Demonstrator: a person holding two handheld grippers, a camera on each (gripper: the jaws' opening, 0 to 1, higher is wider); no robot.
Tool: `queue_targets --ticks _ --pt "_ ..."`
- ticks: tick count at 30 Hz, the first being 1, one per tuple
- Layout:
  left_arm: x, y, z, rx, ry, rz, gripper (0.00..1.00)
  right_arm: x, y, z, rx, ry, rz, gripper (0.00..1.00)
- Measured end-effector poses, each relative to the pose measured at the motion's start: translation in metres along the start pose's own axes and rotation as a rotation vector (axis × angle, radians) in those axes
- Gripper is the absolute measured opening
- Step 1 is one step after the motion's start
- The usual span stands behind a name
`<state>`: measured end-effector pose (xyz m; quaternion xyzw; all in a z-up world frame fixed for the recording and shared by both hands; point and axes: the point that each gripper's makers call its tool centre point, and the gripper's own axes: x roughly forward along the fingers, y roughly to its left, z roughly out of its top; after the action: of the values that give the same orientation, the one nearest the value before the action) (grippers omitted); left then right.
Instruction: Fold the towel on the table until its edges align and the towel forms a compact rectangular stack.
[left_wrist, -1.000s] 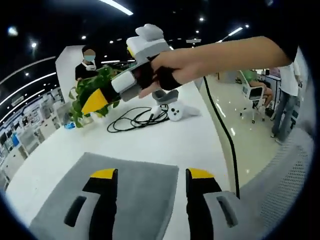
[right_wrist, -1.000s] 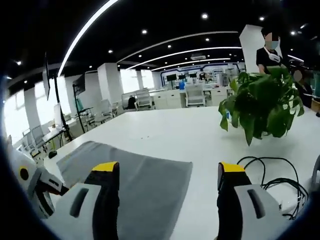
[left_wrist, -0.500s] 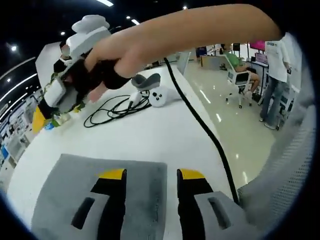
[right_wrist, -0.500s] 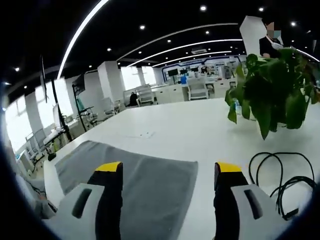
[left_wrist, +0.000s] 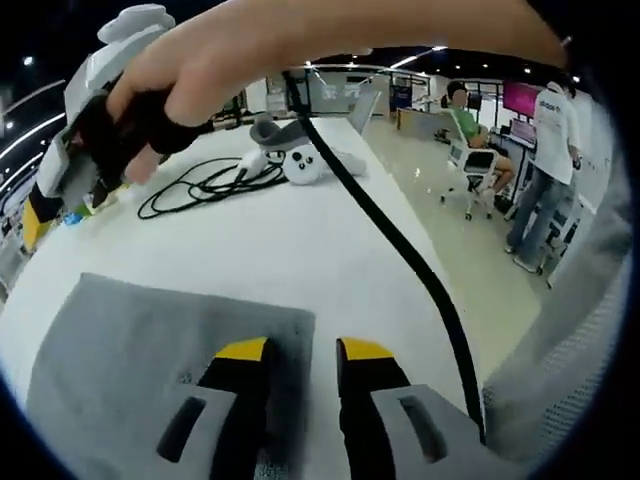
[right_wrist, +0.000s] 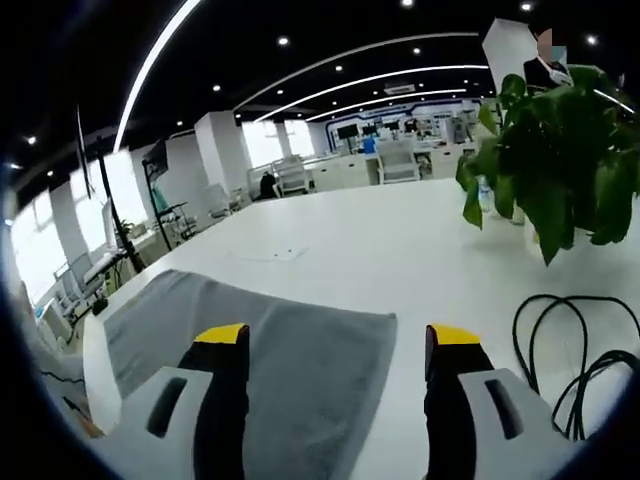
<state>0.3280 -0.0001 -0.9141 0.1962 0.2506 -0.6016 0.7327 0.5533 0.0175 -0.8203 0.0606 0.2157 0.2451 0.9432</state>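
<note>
Lining up both claws on the towel (left_wrist: 150, 350) corners for the next fold. Towel lies flat on the white bench (left_wrist: 300, 240), grey, looks like one layer or maybe already folded, can't tell.

Left claw (left_wrist: 297, 352): jaws nearly together, narrow gap, straddling the towel's near-right corner edge; not clamped yet AFAICT. Right claw (right_wrist: 333, 338): jaws wide apart, over the towel (right_wrist: 270, 350) corner, edge sits between them.

To do it well, imo:
- drop both claws low so bottom jaw slides under the edge, pinch only the cloth
- grab both corners at same depth, else fold skews
- lift, carry across parallel, match edges before release
- keep clear of the black cable (left_wrist: 400, 240) just beside the towel and the plant (right_wrist: 560, 160).
</note>
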Motion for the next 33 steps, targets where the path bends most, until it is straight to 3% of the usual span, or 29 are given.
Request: queue_targets --ticks 2,11,16,29,33 --pt "-0.001 0.004 -0.001 0.044 0.017 0.021 0.24 0.003 0.000 -0.002 0.002 0.007 0.002 0.72" --pt "0.000 0.011 0.000 0.024 -0.006 0.035 0.16 0.015 0.000 -0.008 0.002 0.023 0.006 0.70" --pt "0.000 0.021 0.000 -0.053 -0.047 0.116 0.04 0.025 -0.002 -0.013 -0.006 0.042 0.013 0.67" --pt "0.000 0.019 0.002 -0.077 -0.060 0.126 0.03 0.055 -0.013 -0.018 0.020 0.055 -0.008 0.62" --pt "0.000 0.019 0.003 -0.081 -0.063 0.130 0.03 0.071 -0.024 -0.027 0.028 0.076 -0.024 0.61"
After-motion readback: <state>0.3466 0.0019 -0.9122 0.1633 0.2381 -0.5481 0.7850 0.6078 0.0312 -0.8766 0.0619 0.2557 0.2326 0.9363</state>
